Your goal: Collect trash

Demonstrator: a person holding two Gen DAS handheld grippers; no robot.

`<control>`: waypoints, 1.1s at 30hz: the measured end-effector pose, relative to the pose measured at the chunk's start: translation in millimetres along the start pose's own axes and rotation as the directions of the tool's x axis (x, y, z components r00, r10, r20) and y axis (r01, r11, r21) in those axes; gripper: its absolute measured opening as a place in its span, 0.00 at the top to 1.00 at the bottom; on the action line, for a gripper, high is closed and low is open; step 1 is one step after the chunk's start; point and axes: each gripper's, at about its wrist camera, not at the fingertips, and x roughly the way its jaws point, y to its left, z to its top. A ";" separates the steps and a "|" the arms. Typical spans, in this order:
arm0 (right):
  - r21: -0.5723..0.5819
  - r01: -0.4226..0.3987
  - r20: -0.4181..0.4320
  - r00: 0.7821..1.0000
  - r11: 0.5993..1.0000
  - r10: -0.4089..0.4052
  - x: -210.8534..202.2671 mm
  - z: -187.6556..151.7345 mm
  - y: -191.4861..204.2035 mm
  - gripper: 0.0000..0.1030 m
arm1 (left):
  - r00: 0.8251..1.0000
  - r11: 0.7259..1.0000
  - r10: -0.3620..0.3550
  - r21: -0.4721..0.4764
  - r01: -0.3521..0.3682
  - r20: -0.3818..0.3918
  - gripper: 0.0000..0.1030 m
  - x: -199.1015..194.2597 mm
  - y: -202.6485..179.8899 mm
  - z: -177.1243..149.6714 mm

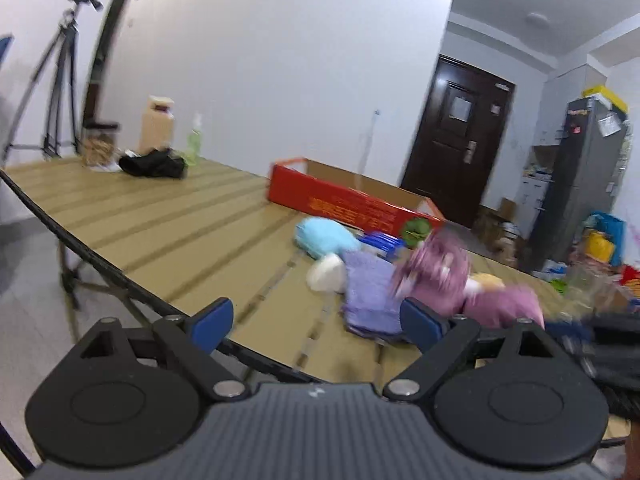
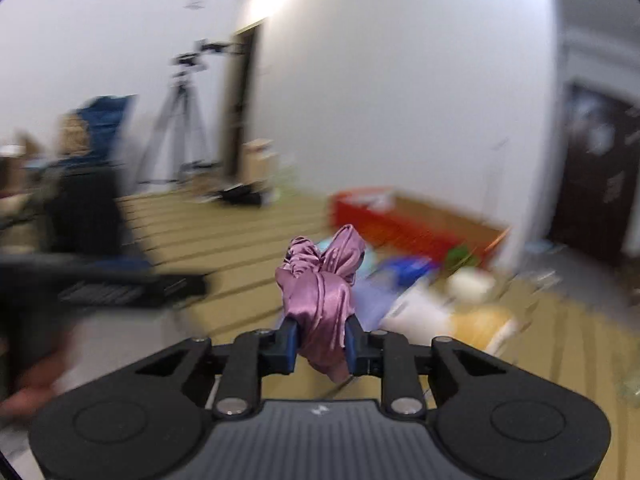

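Pinching pink satin cloth — right gripper fingers clamped it above the counter, left gripper fingers spread — empty.

A lived-in flat used as a recording room is suggested by the dark front door at two o'clock and the grey fridge hung with notes beside it. Cluttered bags and boxes are piled on the floor there. A slatted folding worktop is flanked at ten o'clock by camera tripods.
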 end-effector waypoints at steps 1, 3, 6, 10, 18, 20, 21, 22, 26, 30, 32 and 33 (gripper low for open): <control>0.034 -0.040 -0.024 0.999 0.999 0.041 -2.3 -8.1 -8.4 0.78 | 0.999 1.000 -0.030 -0.009 0.030 -0.017 0.12 3.2 -2.3 -2.2; 0.038 -0.032 -0.081 0.996 0.999 0.035 1.1 -20.3 -17.3 0.78 | 0.995 0.997 -0.081 -0.011 0.080 -0.051 0.20 11.4 -8.4 -6.5; -0.004 0.009 -0.115 0.993 1.000 -0.009 4.9 -34.8 -22.5 0.78 | 0.988 0.992 -0.130 -0.011 0.129 -0.079 0.32 23.8 -20.3 -10.5; -0.003 -0.021 -0.101 0.995 1.000 0.020 -0.1 -35.2 -23.2 0.78 | 0.984 0.988 -0.151 0.021 0.153 -0.095 0.41 40.9 -34.7 -14.6; 0.058 0.041 -0.094 0.995 0.997 -0.035 -1.3 -36.3 -36.8 0.74 | 0.955 0.967 -0.254 -0.005 0.256 -0.156 0.83 55.5 -46.6 -26.4; 0.105 0.112 -0.094 0.990 0.988 -0.102 -0.8 -34.0 -41.8 0.72 | 0.958 0.971 -0.240 -0.036 0.237 -0.159 0.83 54.5 -47.1 -27.2; 0.117 0.138 -0.088 0.988 0.983 -0.128 -3.9 -31.5 -40.5 0.71 | 0.961 0.974 -0.226 -0.054 0.220 -0.157 0.84 53.3 -47.7 -28.1; 0.114 0.133 -0.071 0.990 0.984 -0.126 -8.0 -28.9 -37.6 0.68 | 0.965 0.977 -0.210 -0.065 0.202 -0.155 0.84 53.0 -48.2 -29.0; 0.146 0.105 -0.013 0.994 0.984 -0.104 -11.2 -24.2 -23.1 0.63 | 0.974 0.984 -0.176 -0.066 0.168 -0.141 0.84 49.9 -50.2 -31.8; 0.280 0.217 -0.083 0.976 0.935 -0.202 12.1 -36.7 -31.9 0.74 | 0.970 0.980 -0.193 -0.077 0.183 -0.146 0.82 48.1 -50.8 -28.9; 0.339 0.225 -0.085 0.974 0.913 -0.208 14.1 -40.7 -40.4 0.80 | 0.964 0.974 -0.222 -0.081 0.212 -0.148 0.81 44.2 -48.9 -26.3; 0.337 0.225 -0.084 0.974 0.914 -0.209 14.6 -41.6 -41.6 0.82 | 0.962 0.972 -0.230 -0.077 0.221 -0.149 0.78 42.1 -47.8 -24.8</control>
